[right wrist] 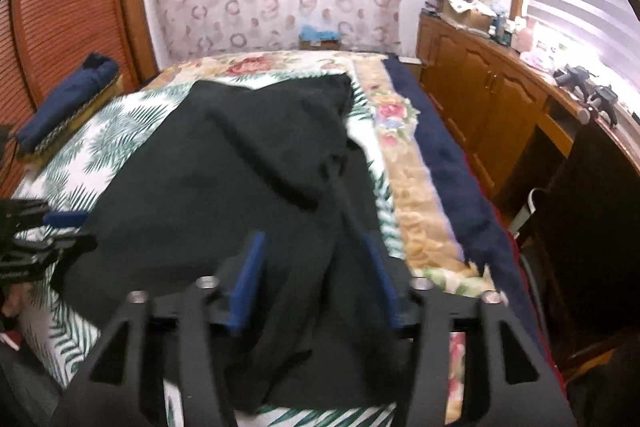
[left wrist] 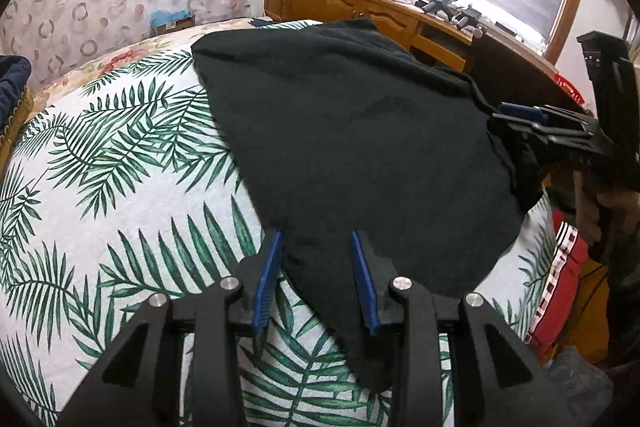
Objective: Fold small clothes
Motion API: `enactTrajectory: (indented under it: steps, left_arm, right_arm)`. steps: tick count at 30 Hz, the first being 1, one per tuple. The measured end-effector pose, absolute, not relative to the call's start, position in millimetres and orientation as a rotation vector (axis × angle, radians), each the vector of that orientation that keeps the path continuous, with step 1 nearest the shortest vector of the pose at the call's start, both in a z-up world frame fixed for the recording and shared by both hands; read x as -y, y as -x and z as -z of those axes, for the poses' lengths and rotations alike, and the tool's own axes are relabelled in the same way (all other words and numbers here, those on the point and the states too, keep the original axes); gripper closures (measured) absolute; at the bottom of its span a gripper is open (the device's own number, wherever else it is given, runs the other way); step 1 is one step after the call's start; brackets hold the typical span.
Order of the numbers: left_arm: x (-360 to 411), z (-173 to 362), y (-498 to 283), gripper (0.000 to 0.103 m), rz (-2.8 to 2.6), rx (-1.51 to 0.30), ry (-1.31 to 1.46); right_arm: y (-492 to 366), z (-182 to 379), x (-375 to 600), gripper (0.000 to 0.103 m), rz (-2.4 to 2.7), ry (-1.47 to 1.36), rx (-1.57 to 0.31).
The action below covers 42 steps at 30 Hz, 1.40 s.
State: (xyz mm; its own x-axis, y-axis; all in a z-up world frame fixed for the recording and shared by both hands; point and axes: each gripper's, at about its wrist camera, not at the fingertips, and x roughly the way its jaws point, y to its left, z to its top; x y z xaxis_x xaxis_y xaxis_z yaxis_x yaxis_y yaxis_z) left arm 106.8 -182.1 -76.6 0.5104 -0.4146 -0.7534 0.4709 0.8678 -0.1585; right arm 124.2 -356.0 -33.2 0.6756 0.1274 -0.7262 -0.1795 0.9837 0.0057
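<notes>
A black garment [left wrist: 352,147] lies spread on a palm-leaf bedspread [left wrist: 120,187]. My left gripper [left wrist: 316,239] is open, its blue pads either side of the garment's near edge, holding nothing. In the right wrist view the same garment [right wrist: 224,179] lies folded over itself with a raised ridge. My right gripper [right wrist: 312,251] is open above the garment's near right part, blurred by motion. The right gripper also shows in the left wrist view [left wrist: 520,119] at the garment's right edge. The left gripper shows in the right wrist view [right wrist: 60,227] at the garment's left edge.
A wooden cabinet [right wrist: 488,99] with clutter runs along the right under a window. A navy blanket [right wrist: 448,163] lies along the bed's right side. A rolled navy cloth [right wrist: 68,95] lies on the bed's left edge. Red fabric [left wrist: 568,275] hangs at the bed's near right.
</notes>
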Motion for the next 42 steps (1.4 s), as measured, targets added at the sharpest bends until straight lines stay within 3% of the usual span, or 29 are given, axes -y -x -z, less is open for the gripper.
enactTrajectory:
  steps: [8,10,13,21,24,26,28,29,42]
  left_arm:
    - [184.6,78.7,-101.3,0.066,0.505,-0.857,-0.087]
    - [184.2,78.6,-101.7,0.066,0.504,-0.859,-0.084]
    - [184.3,78.5,-100.4,0.065,0.506,-0.859,-0.078]
    - [182.9,77.2,-99.7,0.065,0.520,-0.868,-0.076]
    - [180.2,76.1,-100.1,0.065,0.530,-0.881,-0.062]
    - [177.3,75.2,-99.5,0.065,0.538,-0.894,-0.052]
    - [174.1,74.5,-98.4,0.065,0.546,-0.903,-0.038]
    - [172.7,74.0,-97.2,0.065,0.548,-0.905,-0.033]
    - [166.0,74.4,-77.8,0.065,0.589,-0.925,-0.010]
  right_arm:
    - [-111.7,58.2,351.1,0.051,-0.208,0.129,-0.881]
    - [-108.3,57.8,357.0,0.085,-0.249,0.104,-0.882]
    - [-102.9,56.0,363.1,0.099,-0.269,0.105,-0.884]
    - [-98.0,48.5,377.9,0.101,-0.241,0.070,-0.860]
    - [-99.0,49.1,376.4,0.096,-0.213,0.100,-0.860]
    - [-99.4,48.5,377.2,0.086,-0.212,0.102,-0.858]
    - [-100.3,48.3,379.3,0.046,-0.193,0.110,-0.849]
    - [-101.2,48.7,381.1,0.041,-0.188,0.106,-0.847]
    - [-109.0,64.0,389.4,0.040,-0.215,0.063,-0.905]
